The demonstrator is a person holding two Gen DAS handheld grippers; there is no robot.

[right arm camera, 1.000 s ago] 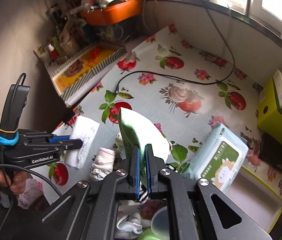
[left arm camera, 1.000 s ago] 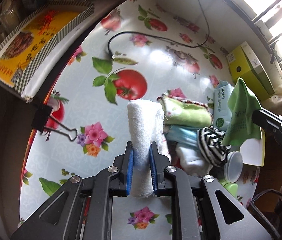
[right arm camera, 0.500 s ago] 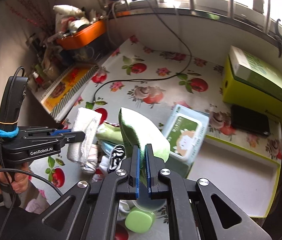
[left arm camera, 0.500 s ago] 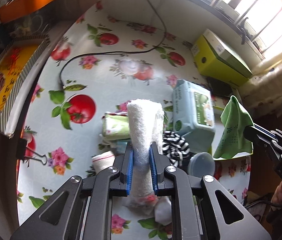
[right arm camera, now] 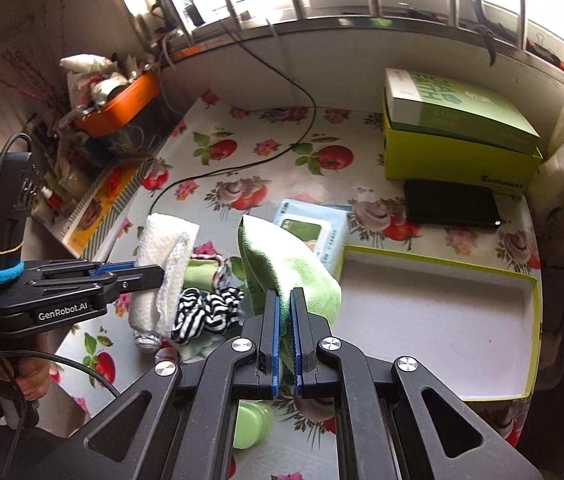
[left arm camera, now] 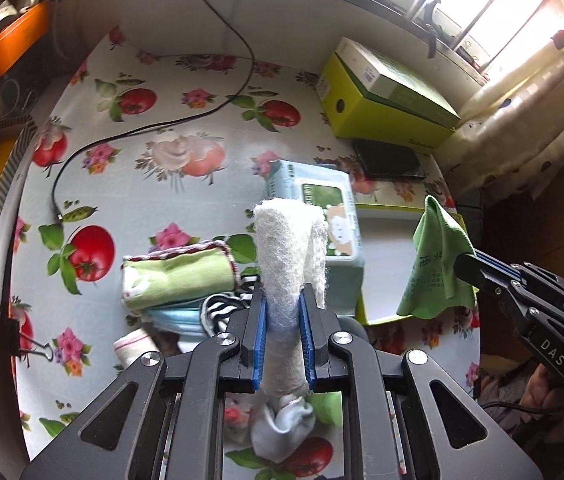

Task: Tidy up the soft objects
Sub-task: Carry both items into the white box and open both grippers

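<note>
the left gripper (left arm camera: 283, 336) had its jaws clamped on a white towel (left arm camera: 287, 264), left of the open tray (right arm camera: 433, 304); the right gripper (right arm camera: 285, 344), jaws pinched on a green cloth (right arm camera: 282, 264), hung by its near-left corner, likely for dropping in.

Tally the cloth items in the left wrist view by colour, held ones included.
Green: 2, held cloth and folded towel
White: 3, held towel, small roll, sock
Black-and-white striped piece: 1
Light blue piece: 1
Total: 7

Wipes pack (right arm camera: 313, 232) left of tray (right arm camera: 437, 268), box (right arm camera: 457, 148) behind.
</note>
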